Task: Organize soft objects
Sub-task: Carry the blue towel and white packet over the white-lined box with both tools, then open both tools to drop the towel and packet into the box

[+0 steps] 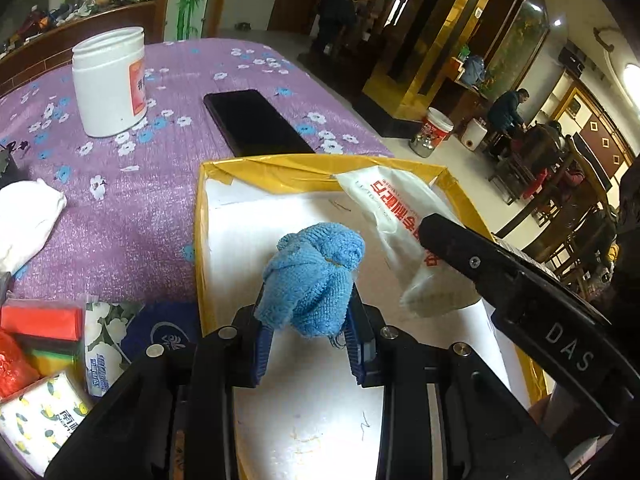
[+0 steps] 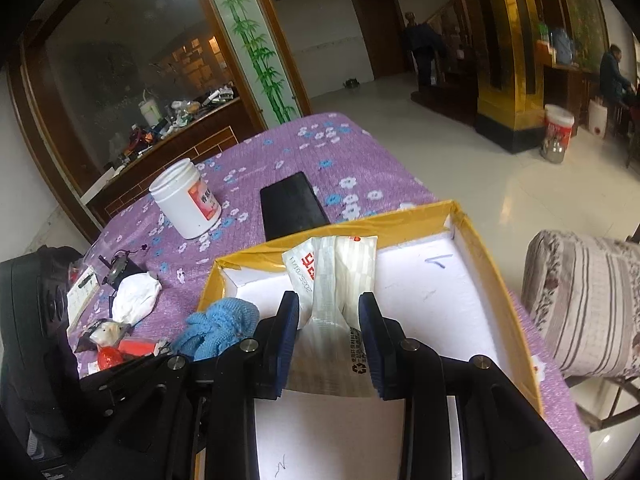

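A blue towel (image 1: 316, 280), bunched into a ball, is clamped between the blue pads of the left gripper (image 1: 310, 344) above the white floor of a yellow-rimmed box (image 1: 280, 172). Beside it, the right gripper (image 2: 328, 344) pinches a white tissue pack (image 2: 336, 276) over the same box. The box rests on a purple flowered tablecloth (image 1: 140, 200), near a black phone (image 1: 256, 122), a white jar (image 1: 110, 80) and a white cloth (image 1: 28, 220).

I read "DAS" in pale letters on the black right gripper (image 1: 436, 236) arm. The white packet (image 2: 340, 276) pinched in it carries the date "2025/01/11"; its red print stays illegible.
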A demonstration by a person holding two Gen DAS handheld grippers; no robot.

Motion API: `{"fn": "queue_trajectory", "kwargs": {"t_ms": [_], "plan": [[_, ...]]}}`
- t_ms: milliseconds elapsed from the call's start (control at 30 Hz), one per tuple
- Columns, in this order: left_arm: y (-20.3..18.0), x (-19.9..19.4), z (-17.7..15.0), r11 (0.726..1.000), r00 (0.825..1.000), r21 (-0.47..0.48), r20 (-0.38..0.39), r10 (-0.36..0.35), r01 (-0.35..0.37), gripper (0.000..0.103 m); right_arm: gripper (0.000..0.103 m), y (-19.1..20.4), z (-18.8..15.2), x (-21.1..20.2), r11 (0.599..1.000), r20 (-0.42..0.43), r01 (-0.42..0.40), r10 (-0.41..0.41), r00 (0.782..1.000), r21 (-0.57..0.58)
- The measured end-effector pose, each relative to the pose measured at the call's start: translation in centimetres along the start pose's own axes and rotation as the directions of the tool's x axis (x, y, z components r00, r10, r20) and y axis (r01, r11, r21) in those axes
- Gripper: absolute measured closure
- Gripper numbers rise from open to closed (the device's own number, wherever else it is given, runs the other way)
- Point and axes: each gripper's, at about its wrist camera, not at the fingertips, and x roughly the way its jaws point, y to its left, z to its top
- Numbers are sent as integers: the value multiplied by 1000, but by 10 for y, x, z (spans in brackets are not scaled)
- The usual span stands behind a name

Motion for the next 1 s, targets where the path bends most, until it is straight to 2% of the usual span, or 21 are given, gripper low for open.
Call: {"fn": "queue_trajectory", "kwargs": {"t_ms": [300, 667, 900, 1000], "plan": [[3, 1, -3, 1000, 1000, -9, -18, 0, 0, 75, 70, -1, -3, 12, 1000, -40, 2, -2, 999, 3], [3, 4, -1, 1000, 1000, 5, -18, 9, -9, 75, 70, 1, -4, 12, 1000, -48, 7, -7, 999, -5], [1, 4, 0, 1000, 1000, 23, -10, 20, -20, 71, 68, -1, -4, 10, 1000, -39, 10, -10, 999, 1], [-1, 0, 0, 999, 1000, 30, 4, 30, -30, 62, 67, -3, -4, 7, 1000, -30, 13, -13, 999, 9]]}}
